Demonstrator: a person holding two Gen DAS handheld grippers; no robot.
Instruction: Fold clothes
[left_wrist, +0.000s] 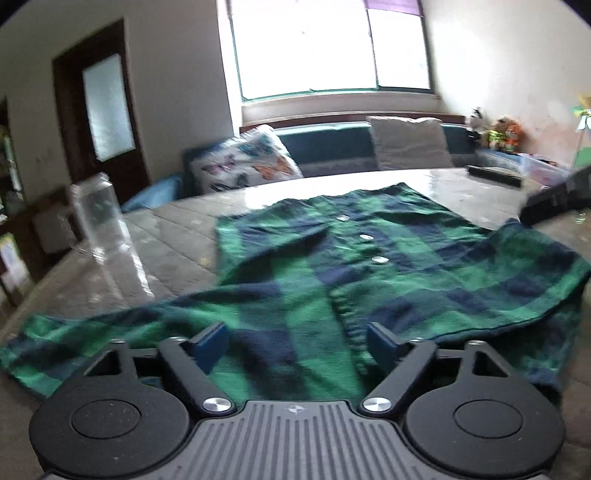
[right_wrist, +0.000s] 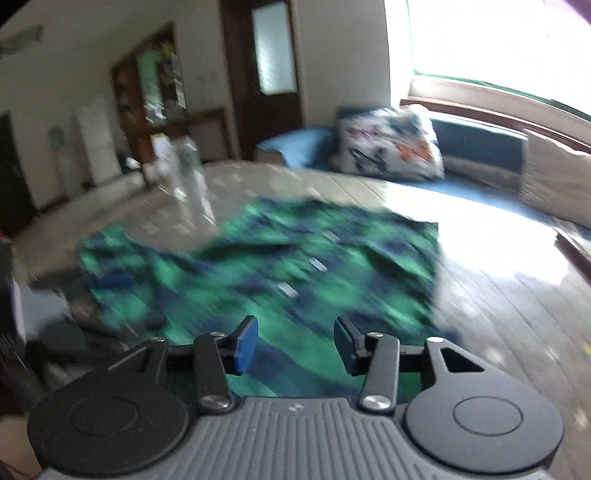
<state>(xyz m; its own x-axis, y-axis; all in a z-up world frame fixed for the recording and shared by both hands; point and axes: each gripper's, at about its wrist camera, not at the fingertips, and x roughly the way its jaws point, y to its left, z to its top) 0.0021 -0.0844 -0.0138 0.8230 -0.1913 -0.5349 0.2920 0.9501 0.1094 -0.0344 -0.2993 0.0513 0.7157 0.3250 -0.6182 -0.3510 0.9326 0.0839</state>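
A green and navy plaid shirt (left_wrist: 417, 284) with white buttons (left_wrist: 380, 259) lies spread on the table, one sleeve trailing toward the near left. My left gripper (left_wrist: 297, 343) hovers open over the shirt's near edge; its blue pads (left_wrist: 210, 345) stand wide apart with cloth below them, not pinched. In the blurred right wrist view the same shirt (right_wrist: 295, 266) fills the middle. My right gripper (right_wrist: 295, 343) is open just above its near part, and its pads (right_wrist: 245, 343) press on nothing. A dark shape (left_wrist: 554, 199) at the right edge of the left wrist view looks like the other gripper.
A clear glass mug (left_wrist: 99, 218) (right_wrist: 188, 173) stands on the table (left_wrist: 177, 236) left of the shirt. A black bar (left_wrist: 495, 173) lies at the far right of the table. Behind the table is a blue sofa with pillows (left_wrist: 255, 162) under a bright window.
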